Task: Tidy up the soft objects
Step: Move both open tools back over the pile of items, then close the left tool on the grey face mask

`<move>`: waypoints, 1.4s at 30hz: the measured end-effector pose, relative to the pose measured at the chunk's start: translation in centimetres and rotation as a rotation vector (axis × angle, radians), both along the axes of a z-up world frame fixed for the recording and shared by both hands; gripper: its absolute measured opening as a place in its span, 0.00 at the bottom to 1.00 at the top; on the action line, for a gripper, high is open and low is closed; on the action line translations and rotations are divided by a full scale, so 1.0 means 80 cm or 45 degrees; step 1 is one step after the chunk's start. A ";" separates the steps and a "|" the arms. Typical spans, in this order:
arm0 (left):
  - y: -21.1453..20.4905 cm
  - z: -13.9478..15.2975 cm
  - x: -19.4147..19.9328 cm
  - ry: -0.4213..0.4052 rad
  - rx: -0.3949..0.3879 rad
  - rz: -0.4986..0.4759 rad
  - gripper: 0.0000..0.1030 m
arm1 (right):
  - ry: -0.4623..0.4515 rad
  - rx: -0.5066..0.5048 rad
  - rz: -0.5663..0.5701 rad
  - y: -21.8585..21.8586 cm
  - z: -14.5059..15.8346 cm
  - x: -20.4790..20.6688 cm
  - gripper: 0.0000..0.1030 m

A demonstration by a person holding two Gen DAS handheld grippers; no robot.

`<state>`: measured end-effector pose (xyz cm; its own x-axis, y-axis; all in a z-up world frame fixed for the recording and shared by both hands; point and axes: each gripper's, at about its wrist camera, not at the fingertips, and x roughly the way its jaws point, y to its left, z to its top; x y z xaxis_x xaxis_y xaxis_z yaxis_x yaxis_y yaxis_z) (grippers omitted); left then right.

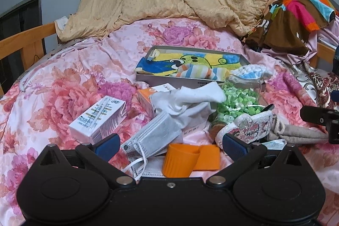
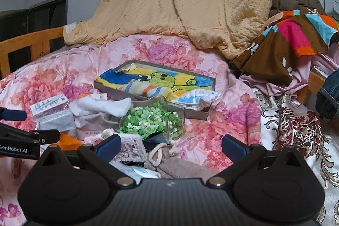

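On a cluttered floral bed point(image 1: 63, 82), both the left gripper point(image 1: 169, 144) and right gripper point(image 2: 170, 146) hover wide open, holding nothing; a careless grab could snag 2 tangled items.

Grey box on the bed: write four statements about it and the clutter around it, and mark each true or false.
1. The grey box holds a cartoon towel. True.
2. The left hand-held gripper grips the face mask. False: it is open, holding nothing.
3. A white sock lies in front of the box. True.
4. The right hand-held gripper is shut on the drawstring pouch. False: it is open.
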<state>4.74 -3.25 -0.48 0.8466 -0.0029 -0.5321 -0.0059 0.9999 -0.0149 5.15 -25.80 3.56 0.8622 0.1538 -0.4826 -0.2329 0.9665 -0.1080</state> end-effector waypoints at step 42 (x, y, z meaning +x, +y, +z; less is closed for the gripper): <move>-0.001 -0.035 -0.015 0.121 0.187 -0.332 0.99 | 0.214 -0.273 0.286 0.062 -0.047 -0.002 1.00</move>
